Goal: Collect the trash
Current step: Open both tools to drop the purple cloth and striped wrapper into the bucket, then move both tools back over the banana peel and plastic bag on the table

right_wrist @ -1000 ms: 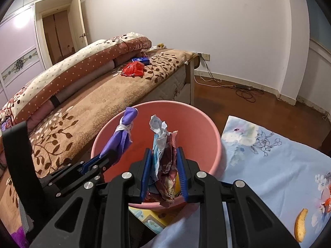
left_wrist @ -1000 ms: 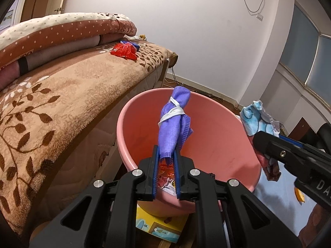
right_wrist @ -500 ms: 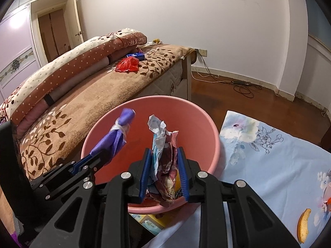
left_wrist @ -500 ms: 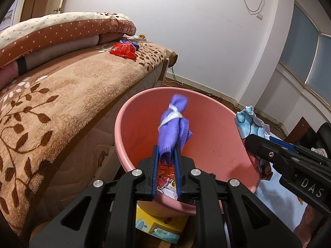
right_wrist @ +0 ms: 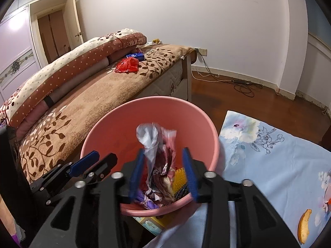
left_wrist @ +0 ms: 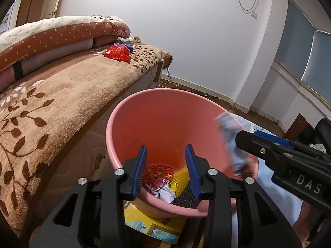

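Observation:
A pink basin [left_wrist: 144, 113] [right_wrist: 107, 128] stands beside the bed and holds wrappers and a yellow spiky piece [left_wrist: 181, 178]. My left gripper [left_wrist: 166, 171] is open and empty over the basin's near rim. The purple cloth [right_wrist: 144, 201] lies in the basin. My right gripper [right_wrist: 162, 172] is open; a crumpled white and maroon wrapper [right_wrist: 159, 144] sits blurred between its jaws, loose above the basin. It also shows blurred in the left wrist view [left_wrist: 231, 142]. A red wrapper [left_wrist: 116, 52] [right_wrist: 126, 66] and a blue packet [right_wrist: 137, 55] lie on the bed.
The bed with a brown leaf blanket [left_wrist: 51, 95] runs along the left, with rolled bedding [right_wrist: 72, 60] on it. A light blue floral sheet [right_wrist: 269, 161] covers the floor on the right, with an orange peel [right_wrist: 304, 223] on it. A yellow box [left_wrist: 144, 225] lies under the basin.
My left gripper opened and the purple cloth dropped into the basin. My right gripper opened too, and its wrapper is coming loose between the jaws.

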`<action>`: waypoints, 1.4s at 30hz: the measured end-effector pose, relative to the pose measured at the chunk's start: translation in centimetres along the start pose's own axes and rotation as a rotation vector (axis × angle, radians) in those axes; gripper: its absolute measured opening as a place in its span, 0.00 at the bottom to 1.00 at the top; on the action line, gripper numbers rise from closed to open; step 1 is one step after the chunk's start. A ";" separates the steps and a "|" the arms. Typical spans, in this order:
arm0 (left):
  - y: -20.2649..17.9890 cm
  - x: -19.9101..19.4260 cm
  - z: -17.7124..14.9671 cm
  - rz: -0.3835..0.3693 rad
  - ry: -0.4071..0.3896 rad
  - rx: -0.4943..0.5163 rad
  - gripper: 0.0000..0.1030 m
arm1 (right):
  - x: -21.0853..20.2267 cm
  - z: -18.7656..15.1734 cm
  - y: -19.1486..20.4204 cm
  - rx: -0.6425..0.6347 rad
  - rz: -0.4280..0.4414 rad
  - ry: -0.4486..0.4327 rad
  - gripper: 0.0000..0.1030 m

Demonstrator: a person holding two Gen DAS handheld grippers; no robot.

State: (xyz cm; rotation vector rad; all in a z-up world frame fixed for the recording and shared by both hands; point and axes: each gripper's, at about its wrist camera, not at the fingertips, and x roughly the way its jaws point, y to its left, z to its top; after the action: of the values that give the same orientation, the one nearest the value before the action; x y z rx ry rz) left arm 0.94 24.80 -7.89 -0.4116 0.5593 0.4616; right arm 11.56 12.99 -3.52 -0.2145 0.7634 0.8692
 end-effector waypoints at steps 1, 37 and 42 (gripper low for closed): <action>0.0 0.0 0.0 -0.002 0.000 0.001 0.40 | 0.0 0.0 0.0 -0.001 -0.001 -0.004 0.41; -2.4 0.0 -0.7 0.043 0.010 0.091 0.51 | -9.2 -4.1 -5.2 0.074 -0.005 -0.096 0.42; -2.2 -0.3 -0.6 -0.025 0.031 0.062 0.53 | -11.5 -5.4 -7.1 0.104 -0.029 -0.119 0.42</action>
State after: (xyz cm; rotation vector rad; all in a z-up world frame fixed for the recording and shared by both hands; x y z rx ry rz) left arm 1.55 22.60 -7.66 -0.3663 0.5959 0.4136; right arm 9.46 -1.12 -0.44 -0.0804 0.6904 0.8058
